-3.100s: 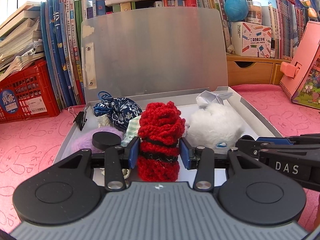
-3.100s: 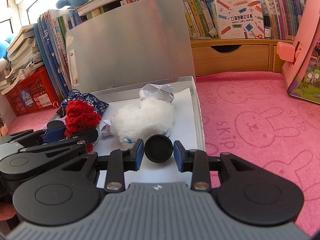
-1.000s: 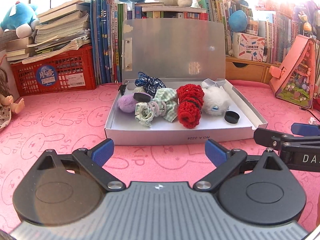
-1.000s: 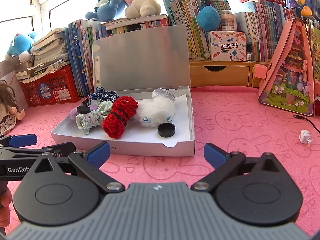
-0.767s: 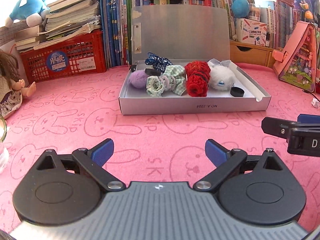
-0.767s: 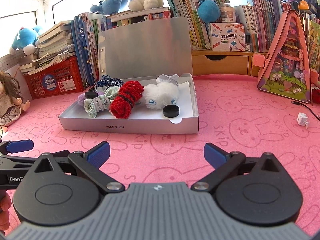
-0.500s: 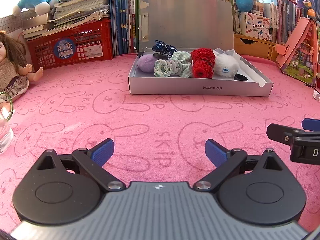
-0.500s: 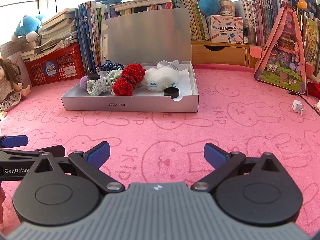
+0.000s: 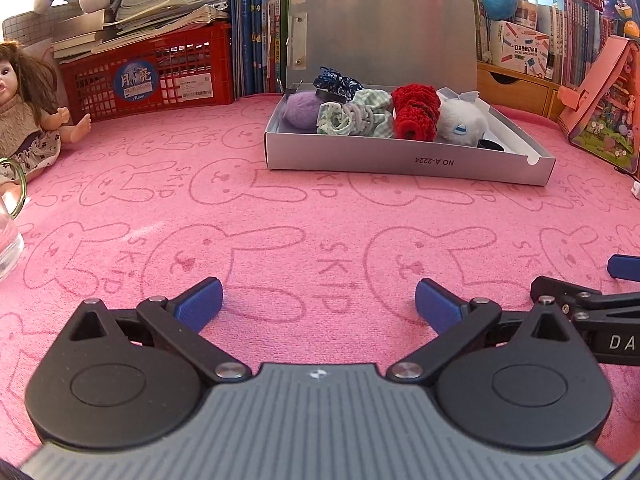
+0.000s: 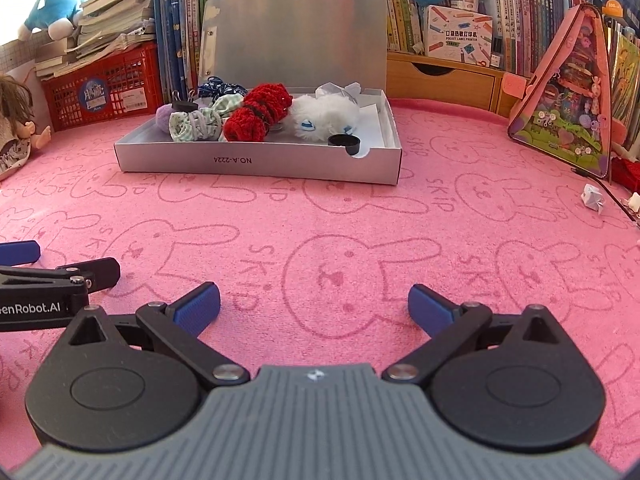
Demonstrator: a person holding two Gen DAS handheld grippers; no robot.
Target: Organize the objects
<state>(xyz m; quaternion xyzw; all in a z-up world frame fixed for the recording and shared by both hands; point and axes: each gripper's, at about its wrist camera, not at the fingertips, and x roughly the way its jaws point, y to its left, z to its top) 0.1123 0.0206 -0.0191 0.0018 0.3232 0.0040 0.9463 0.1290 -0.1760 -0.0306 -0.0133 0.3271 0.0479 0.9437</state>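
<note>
A grey box [image 9: 400, 160] [image 10: 256, 164] with its lid up stands far ahead on the pink mat. It holds a red knitted roll [image 9: 414, 118] [image 10: 258, 116], a white plush [image 9: 460, 124] [image 10: 322, 116], a green checked scrunchie [image 9: 354, 118] [image 10: 198, 122], a purple pom [image 9: 300, 110], a blue patterned cloth [image 9: 338, 82] and a black round cap [image 10: 344, 142]. My left gripper [image 9: 318, 300] and right gripper [image 10: 314, 304] are both open and empty, low over the mat, well short of the box.
A red crate [image 9: 148, 72] with books and a doll [image 9: 24, 112] are at the left. A glass [image 9: 8, 236] stands at the left edge. A pink house toy [image 10: 568, 92], a small paper scrap [image 10: 592, 198] and a bookshelf [image 10: 448, 40] are at the right.
Both grippers let go of the red roll and the black cap in the box, opened, and drew back away from the box over the mat.
</note>
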